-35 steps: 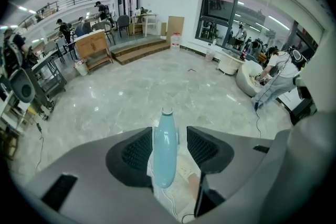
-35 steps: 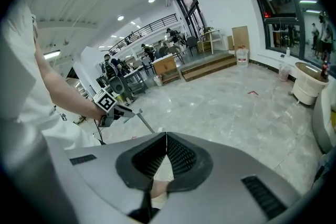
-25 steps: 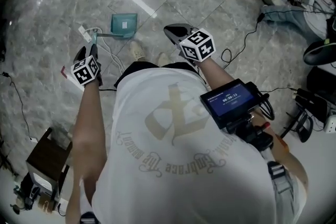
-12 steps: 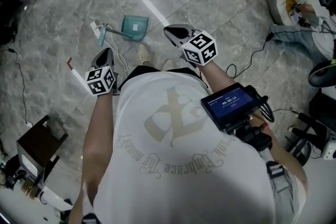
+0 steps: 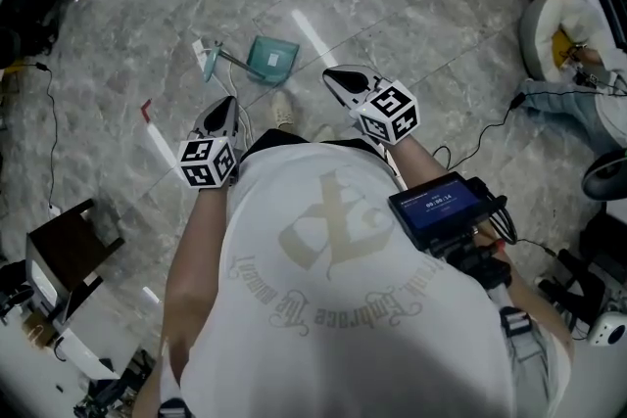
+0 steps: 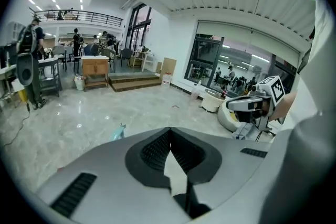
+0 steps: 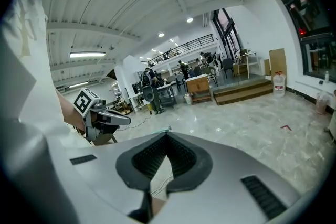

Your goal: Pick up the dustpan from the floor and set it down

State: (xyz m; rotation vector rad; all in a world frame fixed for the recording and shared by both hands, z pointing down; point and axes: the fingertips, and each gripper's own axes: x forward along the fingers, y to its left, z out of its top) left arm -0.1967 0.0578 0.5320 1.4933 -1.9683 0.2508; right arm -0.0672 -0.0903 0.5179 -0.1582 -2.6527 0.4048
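In the upper middle of the head view, the teal dustpan [image 5: 272, 57] lies flat on the grey marble floor [image 5: 421, 5], its thin handle running out to the left and ending in a pale grip. It sits above both grippers in the frame and roughly between them, closer to the left one, and touches neither. The left gripper [image 5: 224, 104] is held just below and slightly right of the handle's end, with a clear strip of floor between its tips and the handle. Its jaws have just been closing and now meet at the tips, with nothing between them. In the left gripper view a small teal shape shows on the floor beyond those tips, to the left of them. The right gripper [image 5: 337, 77] is held below and to the right of the pan, also apart from it. Its own view shows the jaw tips together and nothing caught in them. A pale shoe [image 5: 284, 109] shows on the floor between the two grippers, just below the dustpan. White cables trail near the left gripper.
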